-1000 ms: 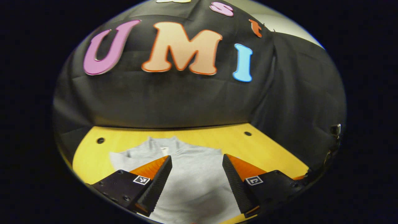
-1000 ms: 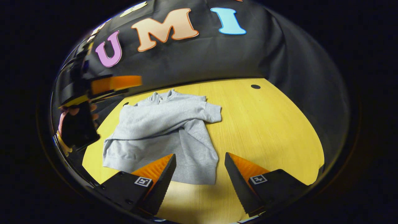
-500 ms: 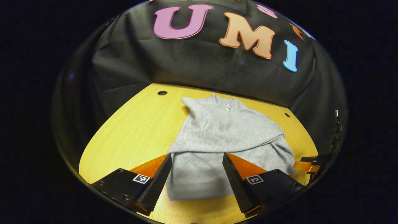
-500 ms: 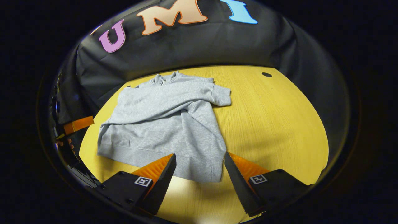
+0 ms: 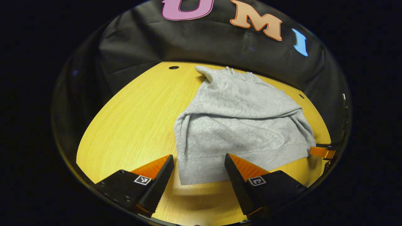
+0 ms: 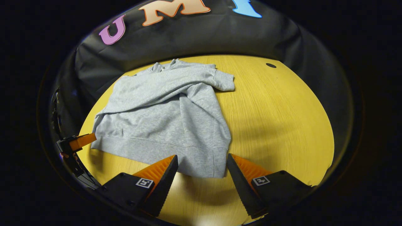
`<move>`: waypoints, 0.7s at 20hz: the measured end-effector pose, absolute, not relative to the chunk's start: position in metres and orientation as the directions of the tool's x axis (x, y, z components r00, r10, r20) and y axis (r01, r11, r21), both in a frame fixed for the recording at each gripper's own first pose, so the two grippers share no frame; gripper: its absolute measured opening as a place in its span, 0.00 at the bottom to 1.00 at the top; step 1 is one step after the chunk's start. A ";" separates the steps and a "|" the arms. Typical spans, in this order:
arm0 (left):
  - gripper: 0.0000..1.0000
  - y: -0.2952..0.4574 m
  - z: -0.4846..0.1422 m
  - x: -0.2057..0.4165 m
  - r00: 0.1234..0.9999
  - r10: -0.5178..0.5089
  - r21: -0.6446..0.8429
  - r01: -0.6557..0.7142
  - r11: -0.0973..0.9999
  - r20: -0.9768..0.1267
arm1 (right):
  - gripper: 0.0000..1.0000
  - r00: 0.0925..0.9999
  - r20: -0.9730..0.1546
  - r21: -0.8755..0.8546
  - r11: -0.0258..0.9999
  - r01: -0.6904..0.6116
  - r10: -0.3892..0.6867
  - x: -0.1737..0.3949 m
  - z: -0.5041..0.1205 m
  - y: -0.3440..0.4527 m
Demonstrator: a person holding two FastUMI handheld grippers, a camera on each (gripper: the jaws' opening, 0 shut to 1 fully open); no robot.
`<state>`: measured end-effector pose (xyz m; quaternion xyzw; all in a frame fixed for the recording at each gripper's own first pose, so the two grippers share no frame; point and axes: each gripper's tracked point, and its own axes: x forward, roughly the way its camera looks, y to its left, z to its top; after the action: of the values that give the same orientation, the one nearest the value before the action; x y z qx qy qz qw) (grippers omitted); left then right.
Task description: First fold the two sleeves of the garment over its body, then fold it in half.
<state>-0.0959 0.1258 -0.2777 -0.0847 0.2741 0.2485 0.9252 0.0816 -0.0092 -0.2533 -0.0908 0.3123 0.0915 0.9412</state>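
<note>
A grey sweatshirt (image 5: 238, 125) lies flat on the yellow wooden table (image 5: 135, 119), collar toward the wall. Its sleeves are folded across the chest, with one cuff (image 6: 224, 83) sticking out at the side. My left gripper (image 5: 199, 169) is open just above the table, and one corner of the hem lies between its fingers. My right gripper (image 6: 202, 169) is open too, framing the opposite hem corner of the sweatshirt (image 6: 169, 113). In the left gripper view, one finger (image 5: 321, 152) of the right gripper pokes in beside the hem. The right gripper view catches a finger (image 6: 82, 140) of the left gripper.
The table (image 6: 276, 110) has bare wood on both sides of the garment and a strip in front of the hem. Small round holes (image 5: 173, 67) (image 6: 270, 65) sit near its far corners. Black cloth walls close in behind and at the sides.
My left gripper came down from over the garment's middle to one hem corner. My right gripper dropped closer to the other hem corner. The garment has not moved.
</note>
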 end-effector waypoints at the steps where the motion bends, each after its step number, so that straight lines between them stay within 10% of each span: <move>1: 0.95 0.125 -0.281 -0.098 0.721 0.412 -0.024 -0.510 0.860 -0.558 | 0.94 0.792 -0.600 -0.125 0.965 -0.231 0.112 0.082 -0.252 -0.008; 14: 0.91 0.127 -0.290 -0.101 0.714 0.443 0.023 -0.515 0.857 -0.543 | 0.94 0.787 -0.612 -0.160 0.964 -0.213 0.072 0.081 -0.256 -0.007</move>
<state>-0.1006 0.1266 -0.2905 -0.0651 0.2756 0.2593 0.9234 0.0810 -0.0075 -0.2557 -0.1108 0.3171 0.0760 0.9388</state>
